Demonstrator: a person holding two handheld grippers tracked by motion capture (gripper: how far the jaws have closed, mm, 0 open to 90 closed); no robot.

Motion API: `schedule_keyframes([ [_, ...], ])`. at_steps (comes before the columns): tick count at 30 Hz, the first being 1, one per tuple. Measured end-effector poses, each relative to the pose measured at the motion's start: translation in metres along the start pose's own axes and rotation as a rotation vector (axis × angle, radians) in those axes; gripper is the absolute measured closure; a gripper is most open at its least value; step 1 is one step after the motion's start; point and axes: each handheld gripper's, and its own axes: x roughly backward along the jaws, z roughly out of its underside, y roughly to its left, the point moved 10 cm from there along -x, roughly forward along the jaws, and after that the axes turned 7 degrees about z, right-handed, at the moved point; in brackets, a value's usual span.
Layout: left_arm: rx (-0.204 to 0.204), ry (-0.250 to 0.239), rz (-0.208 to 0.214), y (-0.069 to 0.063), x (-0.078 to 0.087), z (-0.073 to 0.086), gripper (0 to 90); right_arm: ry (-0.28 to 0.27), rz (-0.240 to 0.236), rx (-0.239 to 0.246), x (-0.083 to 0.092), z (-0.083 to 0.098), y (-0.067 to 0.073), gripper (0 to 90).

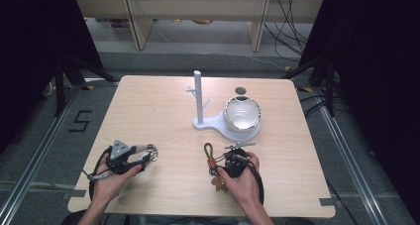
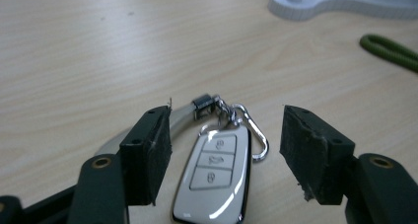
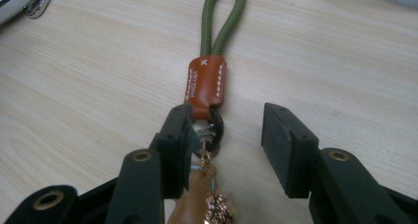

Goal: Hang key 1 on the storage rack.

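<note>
While both tongs stand wide, each straddles 1 keychain.
Car key fob (image 2: 213, 180) lies lengthwise between left gripper (image 2: 224, 155) jaws; green-loop keychain (image 3: 211, 71) runs lengthwise from right gripper (image 3: 224, 150) toward white stand (image 1: 225, 123), unpinched.

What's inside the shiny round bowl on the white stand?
Looking down from the high view, the bowl seems to hold nothing: just its pale, shiny inside. It sits on the white stand, covering the part of the base under it.
</note>
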Motion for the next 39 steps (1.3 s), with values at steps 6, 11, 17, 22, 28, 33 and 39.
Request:
schedule_keyframes([
  [6, 0.018, -0.050, -0.008, 0.008, -0.002, 0.001, 36.3, 0.096, -0.003, -0.038, 0.006, 0.002, -0.004, 55.7],
  [11, 0.017, -0.044, -0.005, 0.008, -0.002, 0.007, 36.2, 0.139, -0.006, -0.030, 0.005, -0.003, 0.001, 56.3],
  [17, 0.011, -0.037, 0.004, 0.005, -0.002, 0.008, 36.2, 0.211, 0.007, 0.006, 0.007, -0.015, 0.008, 59.0],
  [22, 0.006, -0.038, 0.014, 0.002, -0.004, 0.005, 36.1, 0.299, 0.028, 0.080, 0.001, -0.029, 0.017, 59.9],
  [28, -0.003, -0.031, 0.004, 0.003, -0.002, 0.008, 36.3, 0.336, 0.037, 0.099, -0.016, -0.034, 0.031, 58.2],
  [33, -0.001, -0.035, -0.002, 0.005, -0.001, 0.008, 37.0, 0.341, 0.056, 0.145, -0.024, -0.035, 0.030, 57.2],
  [39, -0.003, -0.029, 0.008, 0.002, -0.003, 0.008, 37.3, 0.376, 0.091, 0.113, -0.026, -0.034, 0.033, 57.2],
])
